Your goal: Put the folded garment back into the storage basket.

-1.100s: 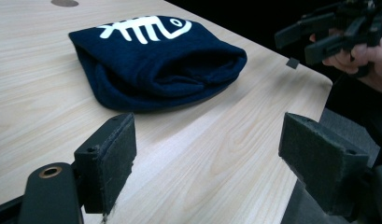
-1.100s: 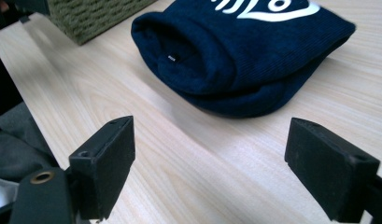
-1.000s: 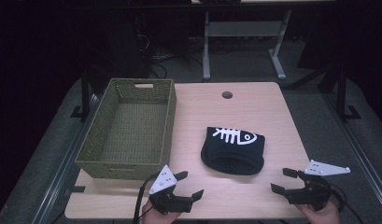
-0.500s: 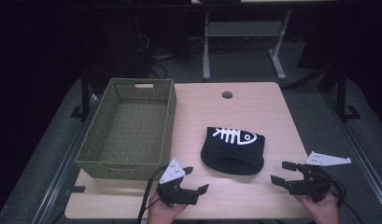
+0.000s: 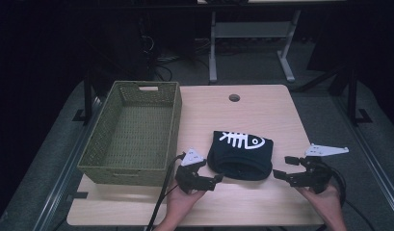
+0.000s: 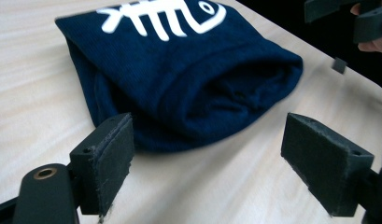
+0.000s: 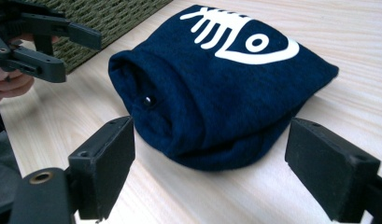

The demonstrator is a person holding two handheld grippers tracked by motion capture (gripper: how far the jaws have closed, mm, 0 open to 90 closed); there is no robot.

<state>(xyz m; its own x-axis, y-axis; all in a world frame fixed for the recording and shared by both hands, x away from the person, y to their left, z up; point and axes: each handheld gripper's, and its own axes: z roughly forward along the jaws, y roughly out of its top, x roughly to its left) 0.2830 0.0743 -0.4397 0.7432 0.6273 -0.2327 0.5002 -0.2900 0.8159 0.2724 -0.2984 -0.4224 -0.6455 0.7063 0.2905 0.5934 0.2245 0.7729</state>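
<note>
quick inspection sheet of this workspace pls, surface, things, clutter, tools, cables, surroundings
Surface: light wood table with a round hole near the far edge.
Job's things: navy cloth with a white fish-bone print, folded, lying mid-table; green woven basket to its left, empty.
Clutter: nothing seen.
Tools: left tool open, just left of the cloth; right tool open, just right of it; neither touches it.
Cables: black cable trails from the left tool over the near edge.
Surroundings: dark room, grey desk frame behind.
</note>
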